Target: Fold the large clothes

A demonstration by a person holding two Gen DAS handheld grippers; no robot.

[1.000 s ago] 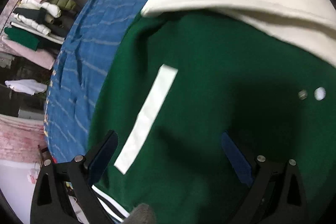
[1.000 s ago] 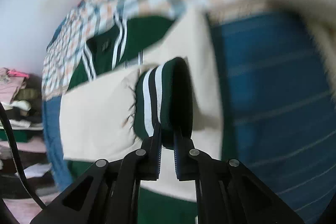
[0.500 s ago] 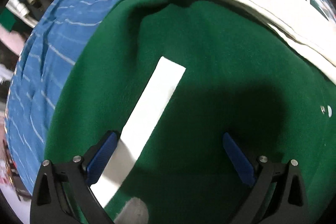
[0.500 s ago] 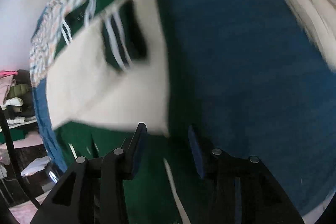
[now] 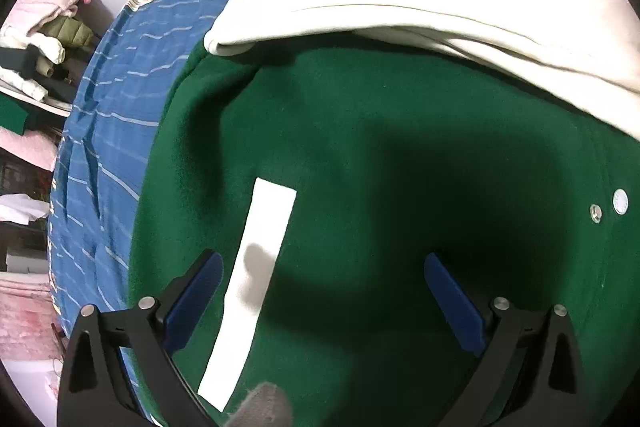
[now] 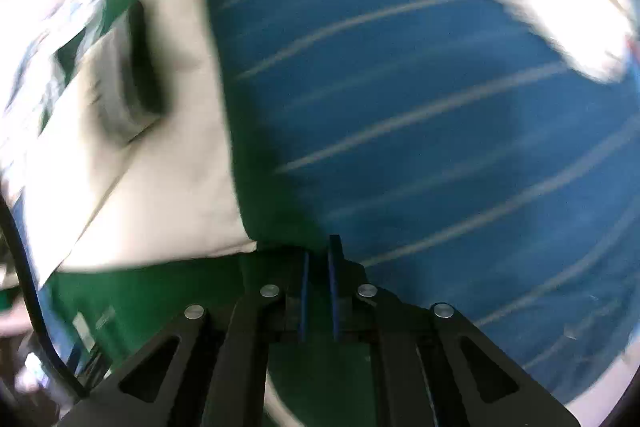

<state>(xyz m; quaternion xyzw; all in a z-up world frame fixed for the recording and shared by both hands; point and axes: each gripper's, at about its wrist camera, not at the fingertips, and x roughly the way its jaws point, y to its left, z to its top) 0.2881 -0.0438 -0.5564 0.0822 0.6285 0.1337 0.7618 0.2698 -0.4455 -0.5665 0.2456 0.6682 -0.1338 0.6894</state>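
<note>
Jacket [image 5: 380, 131], green with cream sleeves [image 5: 400, 7] folded across it, lies on the blue bedspread [image 5: 116, 131]. Left gripper [image 5: 320, 291] hovers wide open, empty, over the body. Right gripper [image 6: 318, 259] is shut at the jacket's side edge; whether it pinches cloth I cannot tell, and a thin hold could slip mid-fold.

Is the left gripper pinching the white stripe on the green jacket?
No, the left gripper hangs wide open above the green jacket, its blue pads clear of the white stripe.
</note>
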